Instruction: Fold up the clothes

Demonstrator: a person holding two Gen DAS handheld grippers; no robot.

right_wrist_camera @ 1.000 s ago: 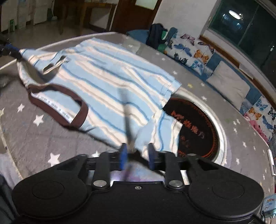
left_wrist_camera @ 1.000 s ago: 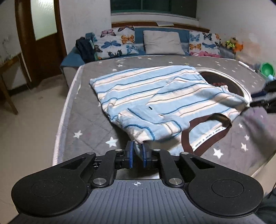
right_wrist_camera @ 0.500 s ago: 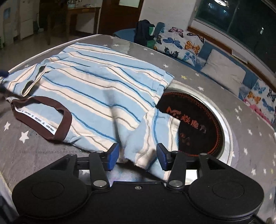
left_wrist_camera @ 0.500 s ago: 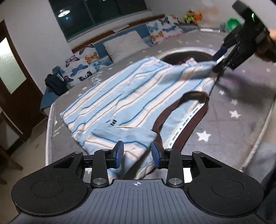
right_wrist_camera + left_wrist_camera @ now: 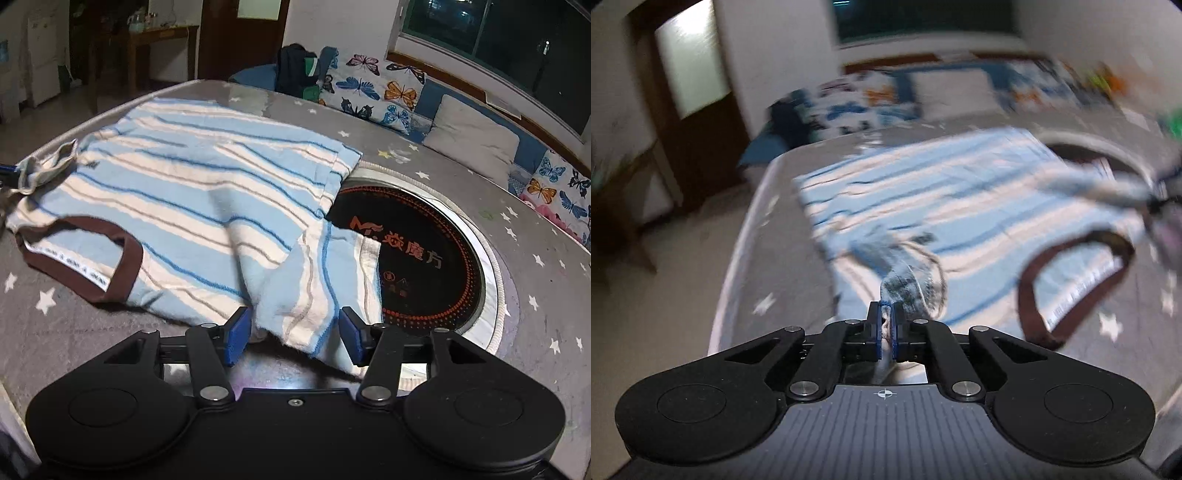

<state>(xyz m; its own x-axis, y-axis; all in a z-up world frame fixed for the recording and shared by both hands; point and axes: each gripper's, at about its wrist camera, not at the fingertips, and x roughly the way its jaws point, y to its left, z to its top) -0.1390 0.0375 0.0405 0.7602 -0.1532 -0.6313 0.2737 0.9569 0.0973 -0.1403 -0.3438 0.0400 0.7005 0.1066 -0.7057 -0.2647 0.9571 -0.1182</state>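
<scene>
A light-blue, white-striped T-shirt (image 5: 192, 184) with a brown collar (image 5: 122, 273) lies spread on the grey star-print mattress (image 5: 424, 155). In the blurred left wrist view, my left gripper (image 5: 885, 332) is shut on the shirt's near sleeve (image 5: 905, 280), and the shirt body (image 5: 960, 192) stretches away behind it. The right wrist view shows my right gripper (image 5: 295, 334) open, with the other sleeve (image 5: 306, 295) lying loose between its blue pads (image 5: 236, 334). The left gripper's tip (image 5: 5, 173) shows at the far left edge, holding the bunched sleeve (image 5: 48, 162).
A round black panel with orange lettering (image 5: 413, 254) is set into the mattress beside the shirt. Butterfly-print cushions (image 5: 373, 92) and a grey pillow (image 5: 472, 144) line the far side. A wooden door (image 5: 690, 110) and floor lie past the mattress's left edge (image 5: 735, 258).
My left gripper, open half a second ago, has shut on the near sleeve and is moving fast. The right gripper has spread wider around the other sleeve.
</scene>
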